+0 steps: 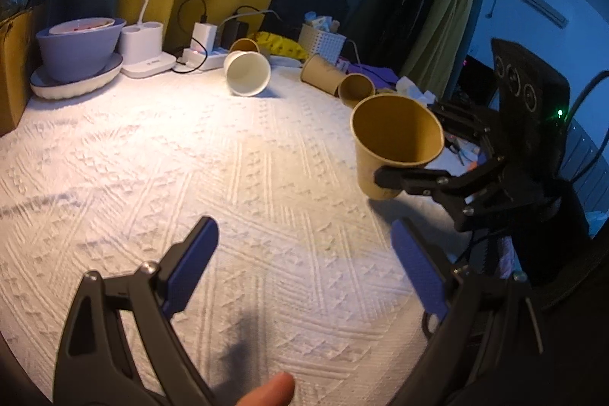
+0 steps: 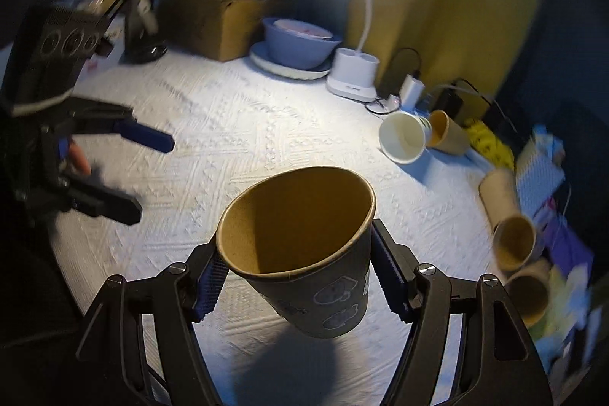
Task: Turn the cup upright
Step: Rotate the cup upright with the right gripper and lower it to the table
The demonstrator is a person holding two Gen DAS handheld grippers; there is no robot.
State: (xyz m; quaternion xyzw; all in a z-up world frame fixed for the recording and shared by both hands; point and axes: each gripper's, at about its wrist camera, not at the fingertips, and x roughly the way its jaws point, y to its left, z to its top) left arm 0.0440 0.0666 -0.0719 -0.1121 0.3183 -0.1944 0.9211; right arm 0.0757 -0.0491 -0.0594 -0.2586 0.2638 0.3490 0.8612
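Note:
My right gripper (image 2: 297, 276) is shut on a brown paper cup (image 2: 304, 246) just below its rim, holding it mouth-up and slightly tilted above the white textured cloth (image 2: 236, 124). The left wrist view shows the same cup (image 1: 396, 139) in the right gripper (image 1: 411, 155) at the right, its base close above the cloth. My left gripper (image 1: 304, 269) is open and empty over the cloth, to the left of the cup; it also shows in the right wrist view (image 2: 148, 174).
A white cup (image 1: 247, 73) and several brown cups (image 1: 335, 77) lie on their sides at the back. A lavender bowl on a plate (image 1: 78, 52), a lamp base (image 1: 146, 50), a power strip (image 1: 201, 58) and a white basket (image 1: 321, 40) line the far edge. A cardboard box (image 2: 217, 21) stands behind.

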